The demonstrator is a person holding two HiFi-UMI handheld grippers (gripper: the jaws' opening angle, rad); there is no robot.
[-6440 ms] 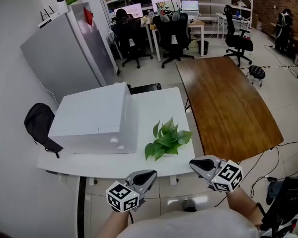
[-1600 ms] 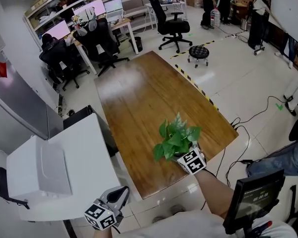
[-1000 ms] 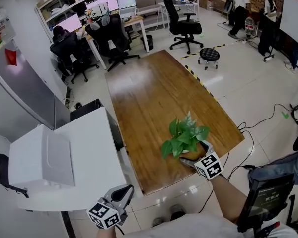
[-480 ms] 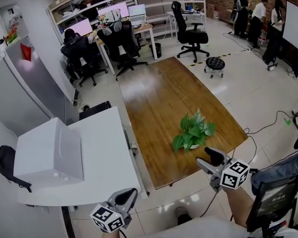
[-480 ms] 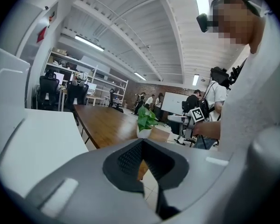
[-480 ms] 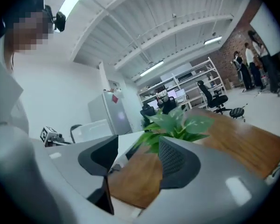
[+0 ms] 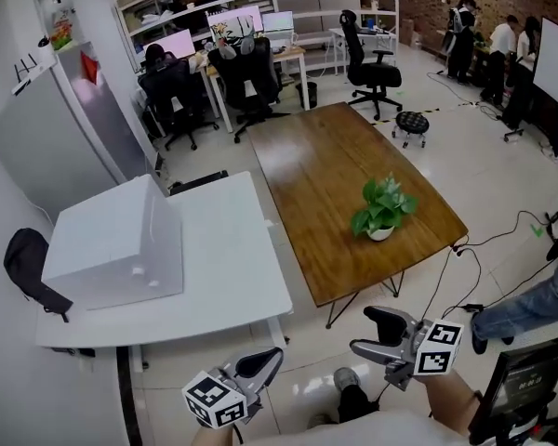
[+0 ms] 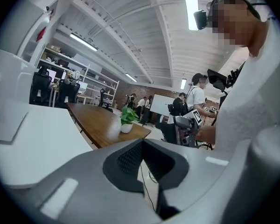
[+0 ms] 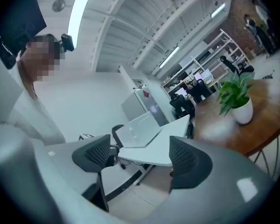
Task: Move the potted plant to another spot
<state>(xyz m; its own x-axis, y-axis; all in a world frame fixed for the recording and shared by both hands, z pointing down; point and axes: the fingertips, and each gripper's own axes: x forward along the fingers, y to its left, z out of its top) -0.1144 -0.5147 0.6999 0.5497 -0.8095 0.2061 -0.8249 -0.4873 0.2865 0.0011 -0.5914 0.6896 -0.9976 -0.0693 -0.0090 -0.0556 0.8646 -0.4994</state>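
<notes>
The potted plant (image 7: 381,214), green leaves in a small white pot, stands on the brown wooden table (image 7: 325,184) near its front right corner. It also shows far off in the left gripper view as the plant (image 8: 127,120) and in the right gripper view as the plant (image 9: 238,99). My right gripper (image 7: 377,333) hangs over the floor, well short of the table. It is open with nothing between its fingers (image 9: 186,160), and its jaws have just been opening wider. My left gripper (image 7: 260,365) is low beside my body, shut and empty.
A white table (image 7: 223,277) at the left carries a large white box (image 7: 116,240). A grey fridge (image 7: 46,137) stands behind it, and a black bag (image 7: 28,263) hangs at the left. Office chairs, desks, a stool (image 7: 411,124) and several people fill the back. Cables lie on the floor at the right.
The right gripper let go of the plant on the wooden table and drew back toward my body, jaws empty. The left gripper shifted slightly. The head view swung left.
</notes>
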